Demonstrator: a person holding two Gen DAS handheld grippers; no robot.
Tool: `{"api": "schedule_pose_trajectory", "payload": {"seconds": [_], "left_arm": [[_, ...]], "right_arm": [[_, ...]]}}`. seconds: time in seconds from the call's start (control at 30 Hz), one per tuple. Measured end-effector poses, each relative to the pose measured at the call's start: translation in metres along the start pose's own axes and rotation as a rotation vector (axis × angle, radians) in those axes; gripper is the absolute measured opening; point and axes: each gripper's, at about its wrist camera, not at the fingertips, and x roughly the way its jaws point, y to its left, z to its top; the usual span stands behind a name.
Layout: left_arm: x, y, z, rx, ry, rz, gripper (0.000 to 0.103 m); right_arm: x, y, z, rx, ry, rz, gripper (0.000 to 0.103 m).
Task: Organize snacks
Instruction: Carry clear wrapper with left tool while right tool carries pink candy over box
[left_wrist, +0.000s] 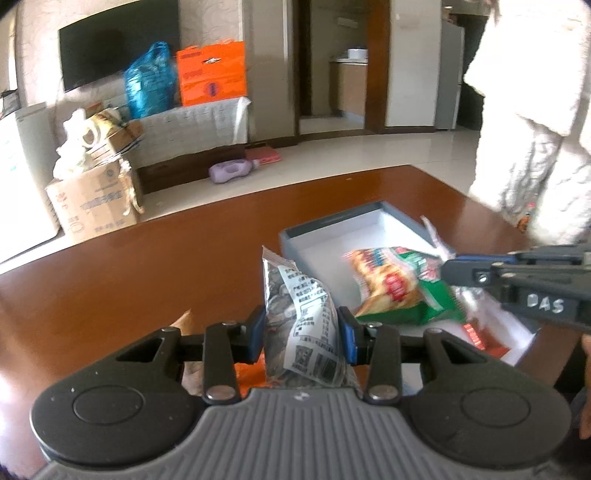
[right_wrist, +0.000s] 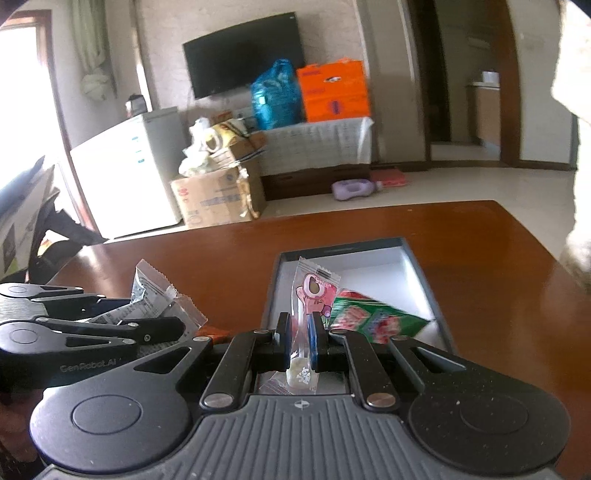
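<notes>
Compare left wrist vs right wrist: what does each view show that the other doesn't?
Left wrist only: the left hand-held gripper shut on a clear grey snack packet, seen from behind, and a white sleeve.
Right wrist only: the right hand-held gripper shut on a pink cartoon packet, and a white fridge.
Both: the grey box, the green-and-red snack bag and the brown table.

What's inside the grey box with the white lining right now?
Inside the grey box: a green-and-red snack packet lying on the white floor, far end bare. The right gripper, holding a clear pink-cartoon packet, hides the near end.
</notes>
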Motion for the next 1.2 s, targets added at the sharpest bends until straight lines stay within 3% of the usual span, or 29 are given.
{"api": "schedule_pose_trajectory", "payload": {"seconds": [0.4,0.77,1.2], "left_arm": [[0.018,-0.070,0.018,0.058,0.001,-0.083,0.038],[0.030,-0.078,0.014,0.071,0.018,-0.095,0.038],[0.050,-0.088,-0.004,0.056,0.080,-0.116,0.038]], "right_arm": [[-0.002,-0.028,-0.008,0.044,0.016,-0.042,0.012],[-0.001,-0.037,-0.009,0.065,0.018,-0.052,0.012],[0.017,-0.042,-0.009,0.048,0.082,-0.056,0.012]]}}
